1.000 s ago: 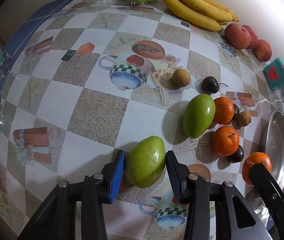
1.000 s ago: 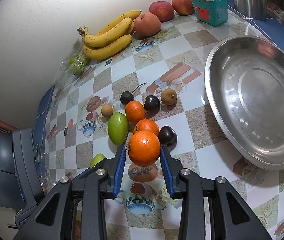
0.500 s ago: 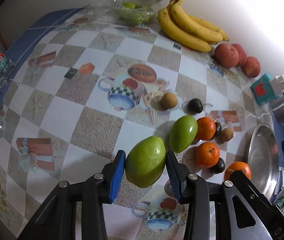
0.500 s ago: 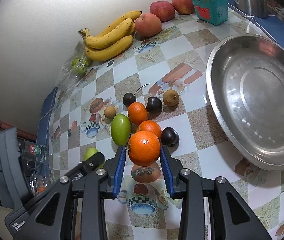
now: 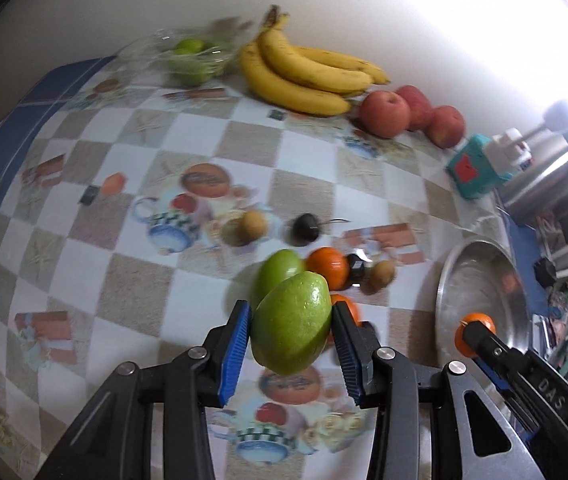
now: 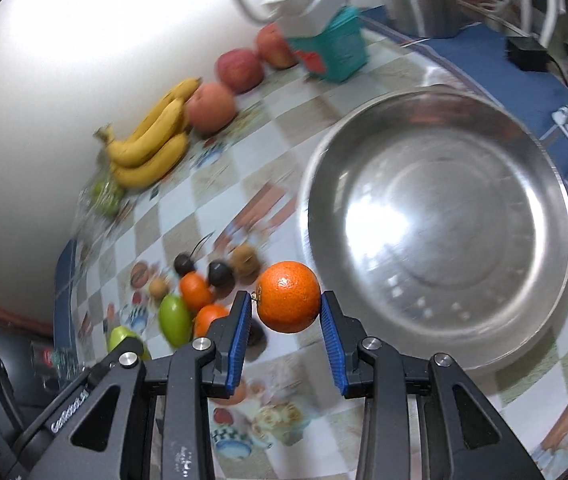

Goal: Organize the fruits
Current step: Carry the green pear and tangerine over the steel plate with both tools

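We see a smooth, glossy green mango (image 5: 291, 322), oval and tilted with its narrow end up to the right, clamped between the blue ribbed pads of the left gripper (image 5: 291, 338) and lifted clear of the checked tablecloth (image 5: 132, 296); its jaws are partly closed around the fruit's width. Behind it on the cloth lie a second green mango (image 5: 278, 270), two oranges, dark plums and small brown fruits, with bananas (image 5: 304, 76) and red apples (image 5: 386, 114) along the wall. In our right gripper (image 6: 288, 316) sits a round, dimpled orange (image 6: 289, 297), pinched at its sides by narrowly set jaws and held in the air just beside the near-left rim of the steel bowl (image 6: 444, 344), which is bare inside. Both grippers point steeply downward at the table.
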The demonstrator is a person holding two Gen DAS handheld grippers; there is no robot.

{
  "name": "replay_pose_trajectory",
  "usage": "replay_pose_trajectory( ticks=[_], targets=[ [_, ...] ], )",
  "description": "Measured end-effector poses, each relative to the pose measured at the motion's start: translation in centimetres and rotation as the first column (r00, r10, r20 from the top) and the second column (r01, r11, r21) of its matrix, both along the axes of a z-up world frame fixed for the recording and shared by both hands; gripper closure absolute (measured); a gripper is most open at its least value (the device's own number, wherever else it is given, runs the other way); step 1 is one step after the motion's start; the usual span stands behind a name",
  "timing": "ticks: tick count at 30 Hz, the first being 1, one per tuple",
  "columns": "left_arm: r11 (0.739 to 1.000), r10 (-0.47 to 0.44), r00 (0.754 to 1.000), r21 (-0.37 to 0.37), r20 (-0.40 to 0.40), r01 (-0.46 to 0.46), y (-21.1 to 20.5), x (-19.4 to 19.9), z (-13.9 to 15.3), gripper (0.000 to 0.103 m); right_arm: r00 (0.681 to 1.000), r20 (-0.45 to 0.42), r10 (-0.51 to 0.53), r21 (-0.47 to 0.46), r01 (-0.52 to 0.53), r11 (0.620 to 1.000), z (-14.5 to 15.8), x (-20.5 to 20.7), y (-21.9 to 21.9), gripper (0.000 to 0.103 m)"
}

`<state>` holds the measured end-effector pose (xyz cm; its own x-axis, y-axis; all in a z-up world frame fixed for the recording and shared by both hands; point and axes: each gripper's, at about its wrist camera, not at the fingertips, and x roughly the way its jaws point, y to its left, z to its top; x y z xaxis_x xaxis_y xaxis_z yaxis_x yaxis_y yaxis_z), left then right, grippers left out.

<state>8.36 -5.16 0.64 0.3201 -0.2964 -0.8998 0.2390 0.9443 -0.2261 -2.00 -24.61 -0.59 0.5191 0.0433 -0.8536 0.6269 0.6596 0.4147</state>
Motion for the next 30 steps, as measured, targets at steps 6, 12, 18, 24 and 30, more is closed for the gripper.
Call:
replay_pose_trajectory(
  ticks=[6,12,18,24,30],
  targets=[
    [0.995,-0.099,0.994,0.022,0.05,0.098,-4.3,-0.5,1.2,0.059,0.997,0.017,-0.073,0.012,0.073,0.997,0.4,-0.9,-2.5,0.067],
    [0.979,-0.2,0.975,0.047,0.096,0.196,-9.0,-1.0,1.7,0.059,0.984,-0.011,-0.178,-0.054,0.178,0.983,0.5,-2.0,-5.5,0.066],
    [0.954,-0.297,0.946,0.075,0.133,0.289,-13.4,-2.1,1.6,0.059,0.964,-0.037,-0.262,-0.1,0.257,0.961,0.0,-3.3,-8.2,0.066],
    [0.929,-0.37,0.915,0.095,0.163,0.359,-16.9,-2.9,0.8,0.059,0.953,-0.066,-0.297,-0.126,0.287,0.95,-1.0,-3.8,-9.9,0.066],
    [0.908,-0.416,0.895,0.116,0.161,0.402,-18.7,-3.4,-1.0,0.059,0.944,-0.091,-0.318,-0.132,0.305,0.943,-2.0,-3.5,-11.5,0.066]
  ],
)
